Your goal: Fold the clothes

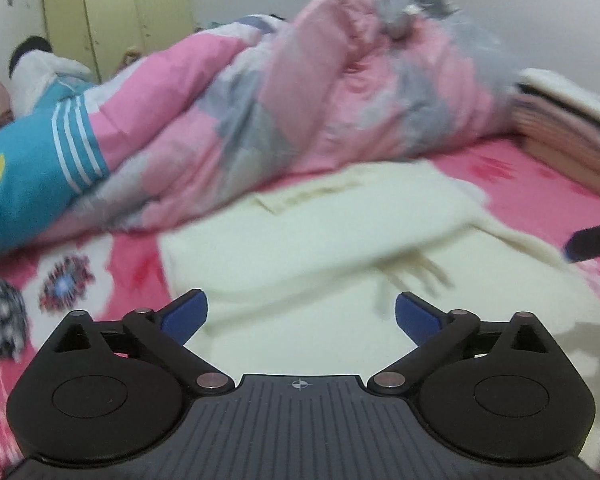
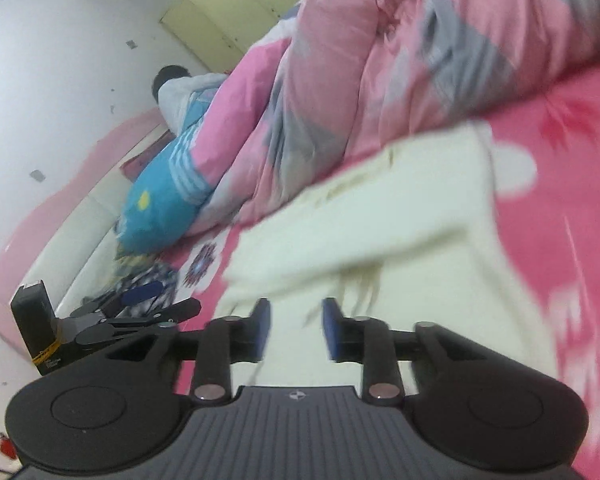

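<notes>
One cream garment (image 1: 300,240), apparently folded; two grippers, both empty.

Soft, even indoor light fills both views, with no glare. Motion blur smears the pink quilt (image 1: 340,92) toward 12 o'clock and the cream garment (image 1: 320,236) at centre, while each tool's black housing at 6 o'clock stays sharp. A faint shadow lies on the bed (image 1: 580,344) near 4 o'clock. Fisheye bending curves the wardrobe (image 1: 112,12) at 11 o'clock; corners darken. The right wrist view is tilted and equally smeared.
</notes>
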